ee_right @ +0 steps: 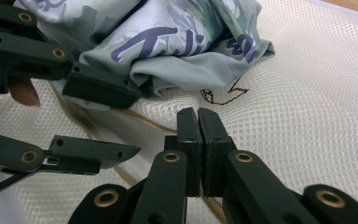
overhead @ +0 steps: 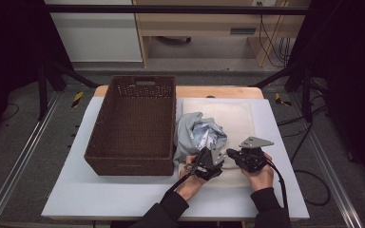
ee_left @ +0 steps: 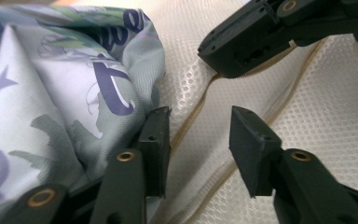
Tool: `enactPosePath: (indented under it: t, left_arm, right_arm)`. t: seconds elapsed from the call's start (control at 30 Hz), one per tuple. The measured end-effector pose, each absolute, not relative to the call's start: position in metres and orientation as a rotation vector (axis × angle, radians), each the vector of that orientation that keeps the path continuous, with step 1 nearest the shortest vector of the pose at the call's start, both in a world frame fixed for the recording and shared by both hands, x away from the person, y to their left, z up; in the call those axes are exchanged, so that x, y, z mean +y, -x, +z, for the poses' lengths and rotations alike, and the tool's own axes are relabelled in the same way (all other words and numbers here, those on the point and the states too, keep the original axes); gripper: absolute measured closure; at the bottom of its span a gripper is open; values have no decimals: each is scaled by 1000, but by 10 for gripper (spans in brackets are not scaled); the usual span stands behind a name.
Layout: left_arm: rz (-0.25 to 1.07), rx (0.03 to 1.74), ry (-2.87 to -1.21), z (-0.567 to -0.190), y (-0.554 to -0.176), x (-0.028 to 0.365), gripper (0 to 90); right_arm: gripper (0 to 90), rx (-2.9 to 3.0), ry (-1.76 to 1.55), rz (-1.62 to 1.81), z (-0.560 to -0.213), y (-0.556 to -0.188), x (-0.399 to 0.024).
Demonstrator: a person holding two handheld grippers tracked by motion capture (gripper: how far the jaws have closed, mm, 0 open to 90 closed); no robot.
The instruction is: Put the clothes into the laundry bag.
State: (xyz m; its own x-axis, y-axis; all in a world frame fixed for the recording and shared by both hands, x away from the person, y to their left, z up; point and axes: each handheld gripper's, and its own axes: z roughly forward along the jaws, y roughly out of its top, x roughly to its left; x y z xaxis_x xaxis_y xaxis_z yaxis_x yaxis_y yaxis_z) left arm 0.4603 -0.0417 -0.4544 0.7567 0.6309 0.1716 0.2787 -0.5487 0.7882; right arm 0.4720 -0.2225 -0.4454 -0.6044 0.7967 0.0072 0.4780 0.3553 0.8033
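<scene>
A white mesh laundry bag [overhead: 230,114] lies flat on the table to the right of the basket. A crumpled grey garment [overhead: 198,132] with purple print sits on its left part. My left gripper [overhead: 217,159] is open at the bag's front edge; in the left gripper view its jaws [ee_left: 200,130] straddle the beige zipper [ee_left: 191,123], with the garment [ee_left: 60,93] against the left jaw. My right gripper [overhead: 230,153] is shut, and its jaws [ee_right: 198,121] pinch the bag's zipper edge [ee_right: 151,122]. The garment [ee_right: 177,42] lies just beyond them.
A brown wicker basket [overhead: 128,166] stands empty on the left half of the white table top [overhead: 100,194]. Bare table lies in front of and beside the hands. The table's edges drop to a grey floor with metal rails.
</scene>
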Motion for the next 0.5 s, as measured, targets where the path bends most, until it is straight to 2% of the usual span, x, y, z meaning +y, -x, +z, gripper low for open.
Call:
enactPosePath:
  t: [0.17,0.33,0.43,0.5]
  left_arm:
    - [588,663,-2182,-456,-463,-42,551]
    - [603,725,-2241,-467,-476,-43,578]
    - [643,741,-2272,-472,-479,-42,606]
    - [652,762,-2250,-470,-479,-41,697]
  right_arm:
    - [889,2237,-1119,1143,-444,-472,-223]
    - [891,2243,-1109,1143,-440,-472,-222]
    - [891,2241,-1093,1151,-438,-470,-221]
    - [890,2240,-1093,1153,-438,-470,-220]
